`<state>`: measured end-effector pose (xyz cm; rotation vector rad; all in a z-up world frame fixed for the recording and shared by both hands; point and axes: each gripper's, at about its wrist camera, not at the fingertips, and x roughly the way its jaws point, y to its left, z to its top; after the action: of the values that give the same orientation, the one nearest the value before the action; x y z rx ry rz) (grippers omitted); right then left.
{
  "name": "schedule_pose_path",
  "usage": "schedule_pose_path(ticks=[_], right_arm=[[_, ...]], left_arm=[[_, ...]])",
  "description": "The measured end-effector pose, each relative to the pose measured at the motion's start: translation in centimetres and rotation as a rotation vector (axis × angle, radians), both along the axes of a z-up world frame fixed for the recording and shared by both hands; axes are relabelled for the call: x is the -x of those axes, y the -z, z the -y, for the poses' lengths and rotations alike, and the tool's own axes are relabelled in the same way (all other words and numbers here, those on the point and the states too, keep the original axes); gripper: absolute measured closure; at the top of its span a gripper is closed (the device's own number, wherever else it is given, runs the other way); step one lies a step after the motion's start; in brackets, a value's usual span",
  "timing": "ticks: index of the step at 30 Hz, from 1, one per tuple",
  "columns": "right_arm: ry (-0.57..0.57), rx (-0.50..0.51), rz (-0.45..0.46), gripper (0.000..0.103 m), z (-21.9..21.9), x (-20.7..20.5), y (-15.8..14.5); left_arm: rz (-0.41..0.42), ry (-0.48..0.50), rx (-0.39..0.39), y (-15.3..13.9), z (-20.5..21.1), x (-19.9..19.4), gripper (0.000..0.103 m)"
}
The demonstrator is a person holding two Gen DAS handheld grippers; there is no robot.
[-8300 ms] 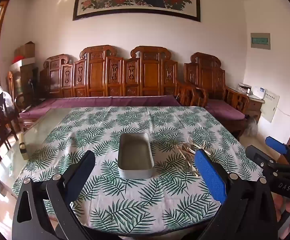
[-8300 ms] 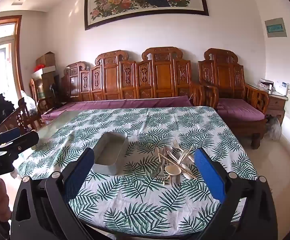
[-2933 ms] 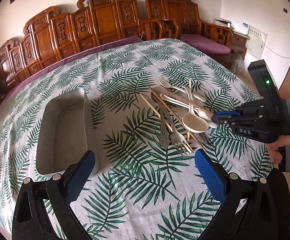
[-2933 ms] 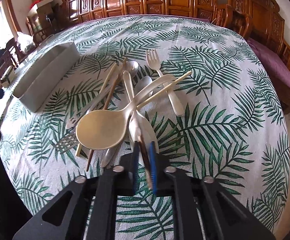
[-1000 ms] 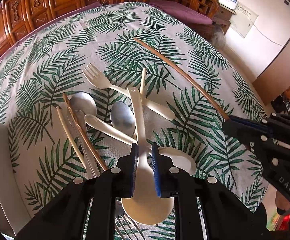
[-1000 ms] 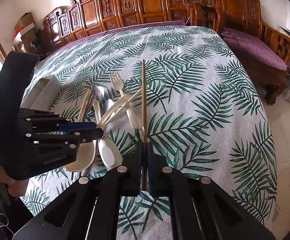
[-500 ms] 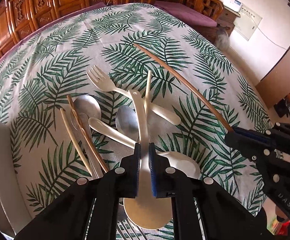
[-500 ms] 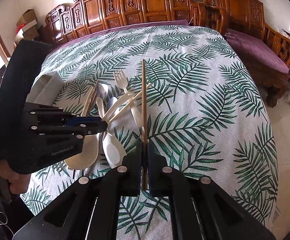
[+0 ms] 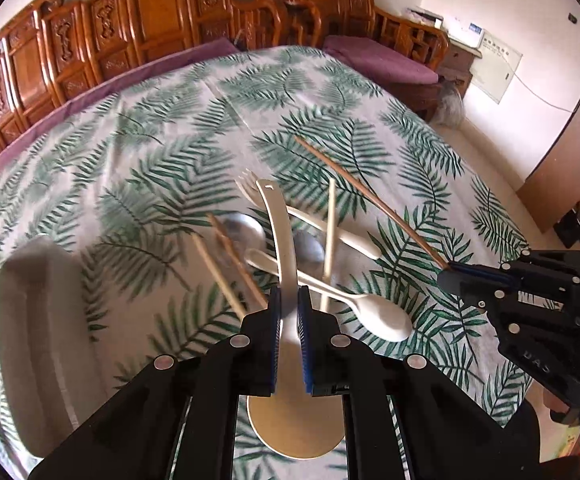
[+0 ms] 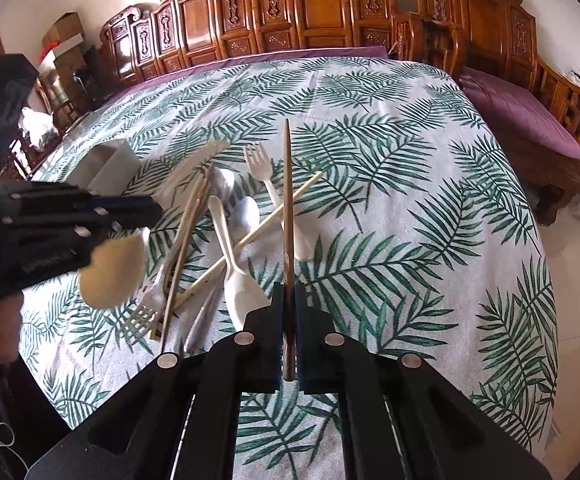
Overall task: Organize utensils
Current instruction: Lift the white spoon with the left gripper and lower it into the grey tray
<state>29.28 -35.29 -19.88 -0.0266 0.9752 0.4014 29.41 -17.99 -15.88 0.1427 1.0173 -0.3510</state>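
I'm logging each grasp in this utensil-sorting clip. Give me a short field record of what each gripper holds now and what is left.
left gripper: shut on large beige spoon, handle between pads
right gripper: shut on brown chopstick
pile on tablecloth: white fork, white spoon, more cutlery
grey tray: no utensils visible inside

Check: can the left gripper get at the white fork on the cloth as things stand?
Probably not yet: the left gripper is shut on the big spoon, so its jaws are taken. The white fork also lies partly under other utensils.
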Motion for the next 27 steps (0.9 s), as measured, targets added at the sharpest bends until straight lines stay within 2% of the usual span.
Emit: schedule_pose_path(ticks=[8, 21, 27], right_arm=[[-0.028, 0.010, 0.018, 0.097, -1.7, 0.7, -0.6], [-0.059, 0.015, 0.065, 0.097, -4.5, 1.7, -2.5], [-0.098, 0.012, 0.086, 0.097, -6.8, 2.2, -3.8]], left_arm=[[0.053, -0.035, -0.006, -2.8, -4.8, 0.9, 0.095], [0.094, -0.132, 0.005, -4.9, -12.6, 1.5, 0.095], [0.095, -0.185, -0.014, -5.0, -16.4, 1.3, 0.095]])
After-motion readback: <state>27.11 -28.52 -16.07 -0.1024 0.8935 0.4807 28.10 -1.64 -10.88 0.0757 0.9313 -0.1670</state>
